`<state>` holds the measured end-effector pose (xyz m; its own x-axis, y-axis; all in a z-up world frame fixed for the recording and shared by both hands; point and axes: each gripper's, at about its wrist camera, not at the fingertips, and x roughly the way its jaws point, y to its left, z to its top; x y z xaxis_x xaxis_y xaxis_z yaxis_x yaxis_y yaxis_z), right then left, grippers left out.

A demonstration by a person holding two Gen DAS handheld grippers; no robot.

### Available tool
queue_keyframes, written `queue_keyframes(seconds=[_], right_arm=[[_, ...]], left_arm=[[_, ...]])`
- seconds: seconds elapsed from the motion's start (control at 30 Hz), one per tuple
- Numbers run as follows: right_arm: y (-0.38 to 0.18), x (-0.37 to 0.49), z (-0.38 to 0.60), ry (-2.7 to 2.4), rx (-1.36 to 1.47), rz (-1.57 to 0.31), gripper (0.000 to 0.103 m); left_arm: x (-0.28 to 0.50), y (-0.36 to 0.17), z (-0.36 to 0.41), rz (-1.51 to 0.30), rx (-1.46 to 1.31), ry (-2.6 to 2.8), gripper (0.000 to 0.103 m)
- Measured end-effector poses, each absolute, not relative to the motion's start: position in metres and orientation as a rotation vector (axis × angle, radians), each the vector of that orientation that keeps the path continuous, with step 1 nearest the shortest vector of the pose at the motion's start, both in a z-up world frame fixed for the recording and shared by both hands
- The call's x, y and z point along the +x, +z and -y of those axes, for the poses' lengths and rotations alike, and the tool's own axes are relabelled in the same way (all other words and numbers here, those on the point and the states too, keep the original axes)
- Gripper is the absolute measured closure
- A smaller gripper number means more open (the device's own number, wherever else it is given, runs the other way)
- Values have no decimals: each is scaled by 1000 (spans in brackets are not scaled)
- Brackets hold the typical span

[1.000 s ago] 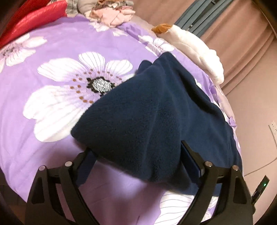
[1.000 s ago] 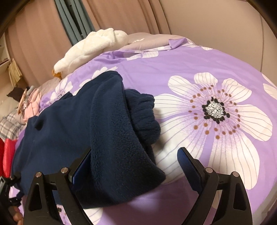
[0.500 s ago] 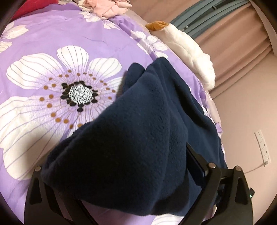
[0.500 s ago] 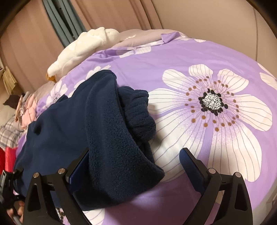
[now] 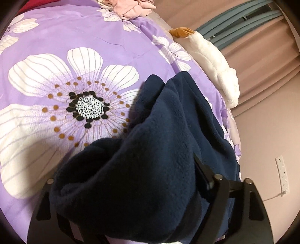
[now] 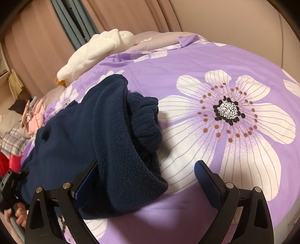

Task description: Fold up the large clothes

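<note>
Probably a home bedroom: floral bedspread point(image 5: 78, 47), curtains point(image 6: 121, 15), plush toy point(image 5: 211, 62).

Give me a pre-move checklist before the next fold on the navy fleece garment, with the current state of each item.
1. Left gripper has hold of the navy fleece garment: cannot tell, fleece is draped over it and hides the fingers.
2. Right gripper open and free: ok, jaws wide apart, fleece against the left finger only.
3. Landing area on the purple floral bedspread beside the garment: ok, flat and bare.
4. Ribbed cuff tucked in: not ok, it pokes out from under the folded layer.
5. White plush toy out of the way: ok, at the bed's far edge.
</note>
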<state>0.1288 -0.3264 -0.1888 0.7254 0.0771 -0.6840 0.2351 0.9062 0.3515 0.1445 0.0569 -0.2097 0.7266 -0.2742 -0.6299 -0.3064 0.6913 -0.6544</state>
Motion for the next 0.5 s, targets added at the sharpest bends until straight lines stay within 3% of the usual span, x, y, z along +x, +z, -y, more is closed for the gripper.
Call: queue_keyframes(seconds=[0.5], right_arm=[[-183, 124, 323, -124, 404, -735, 6]], left_arm=[[138, -196, -41, -753, -726, 88, 36]])
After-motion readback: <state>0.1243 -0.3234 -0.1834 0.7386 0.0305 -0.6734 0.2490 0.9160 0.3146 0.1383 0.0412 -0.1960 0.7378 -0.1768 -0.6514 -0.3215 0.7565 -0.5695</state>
